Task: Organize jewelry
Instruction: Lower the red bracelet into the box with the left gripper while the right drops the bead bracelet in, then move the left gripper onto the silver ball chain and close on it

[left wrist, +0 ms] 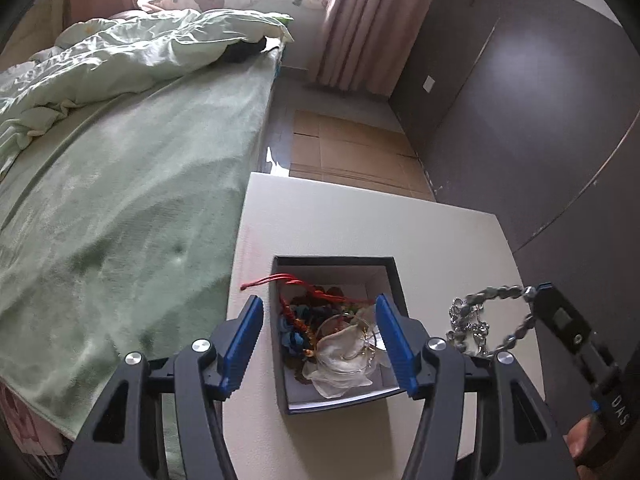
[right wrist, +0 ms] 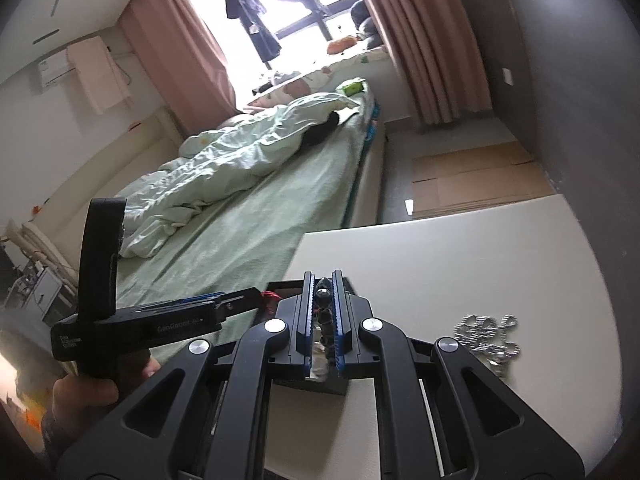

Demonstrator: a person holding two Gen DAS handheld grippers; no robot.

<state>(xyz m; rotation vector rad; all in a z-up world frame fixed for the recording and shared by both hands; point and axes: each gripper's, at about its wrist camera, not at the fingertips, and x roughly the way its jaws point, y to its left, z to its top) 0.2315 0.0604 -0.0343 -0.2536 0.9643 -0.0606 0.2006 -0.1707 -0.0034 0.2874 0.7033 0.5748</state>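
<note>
A dark open box (left wrist: pixel 334 259) on the white table (left wrist: pixel 360 216) holds red cords (left wrist: pixel 280 280), a clear bangle (left wrist: pixel 344 344) and pale shell-like pieces. My left gripper (left wrist: pixel 318 300) hangs open just above the box, nothing between its blue pads. In the left wrist view my right gripper (left wrist: pixel 538 290) is at the right, shut on a silver chain bracelet (left wrist: pixel 500 292) that droops in a loop. More silver jewelry (left wrist: pixel 468 326) lies on the table below it. From the right wrist, the right gripper (right wrist: pixel 322 276) pinches the chain's links (right wrist: pixel 322 294); the silver pile (right wrist: pixel 486 334) lies to the right.
A bed with a green cover (left wrist: pixel 120 200) runs along the table's left edge. Flattened cardboard (left wrist: pixel 340 148) lies on the floor beyond the table. A dark wall (left wrist: pixel 520 120) stands on the right. The left gripper (right wrist: pixel 236 300) and the hand (right wrist: pixel 92 392) holding it show on the left.
</note>
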